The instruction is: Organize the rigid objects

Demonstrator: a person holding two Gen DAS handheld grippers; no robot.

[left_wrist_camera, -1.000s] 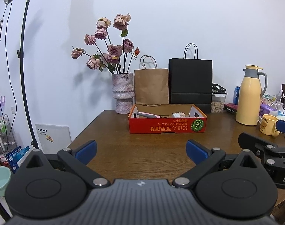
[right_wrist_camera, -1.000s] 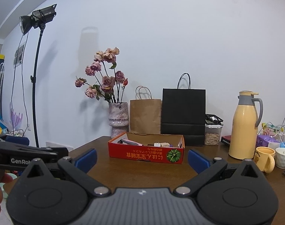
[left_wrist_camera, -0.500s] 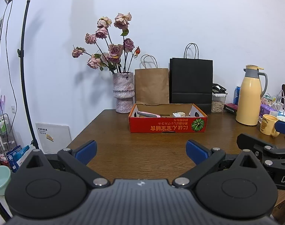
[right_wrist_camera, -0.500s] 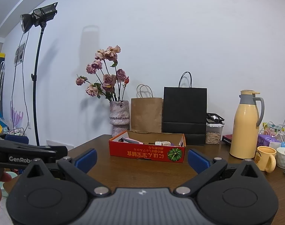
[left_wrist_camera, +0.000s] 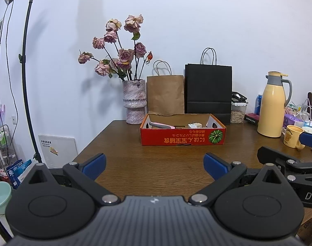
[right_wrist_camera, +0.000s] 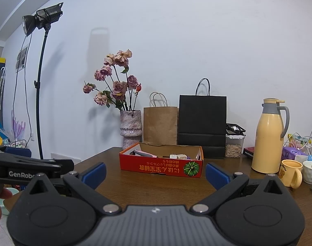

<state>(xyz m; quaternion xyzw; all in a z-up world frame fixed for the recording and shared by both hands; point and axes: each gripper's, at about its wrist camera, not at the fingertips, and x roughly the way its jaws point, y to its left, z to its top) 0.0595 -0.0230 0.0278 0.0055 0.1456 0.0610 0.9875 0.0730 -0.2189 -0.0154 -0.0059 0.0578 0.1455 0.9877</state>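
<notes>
Box (left_wrist_camera: pixel 182 132): red, open-topped, on table (left_wrist_camera: pixel 156 164), in front of bags. Inside box: pink-handled tool (left_wrist_camera: pixel 161 125) at left end, white plug (left_wrist_camera: pixel 194 125) right of centre. Bare wood in front of box.

Left gripper (left_wrist_camera: pixel 154 164): wide, empty, short of box. Right gripper (right_wrist_camera: pixel 155 172): wide, empty, short of box.

Change over last second: slight camera drift only; contents unmoved. Consistent with either pause ahead of sorting or finish with items stowed in box. No move indicated.
</notes>
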